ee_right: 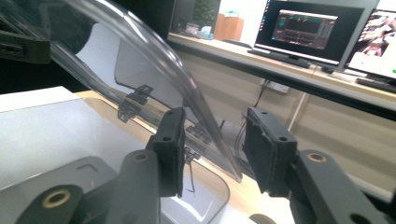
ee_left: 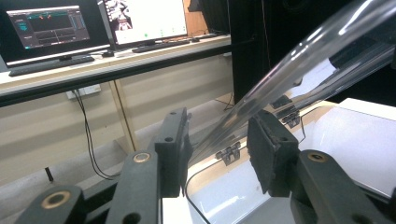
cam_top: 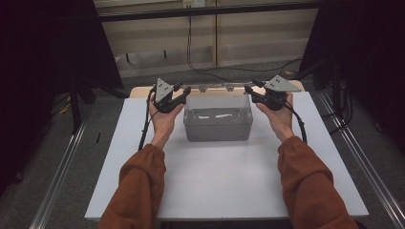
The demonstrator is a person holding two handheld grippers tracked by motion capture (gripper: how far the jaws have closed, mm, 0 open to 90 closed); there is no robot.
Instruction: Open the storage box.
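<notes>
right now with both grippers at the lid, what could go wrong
1. The clear lid sits between the left gripper jaws with gaps on both sides, so it could slip and drop.
2. Likewise at the right gripper: an uneven lift might twist the hinges.
3. The box may slide.

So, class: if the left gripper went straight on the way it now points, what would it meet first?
Probably the clear lid: its edge already lies between the jaws of the left gripper, though depth is hard to judge.

two lit monitors (ee_left: 93, 23) and a keyboard (ee_left: 46, 65) on a wooden bench (ee_left: 116, 70).
</notes>
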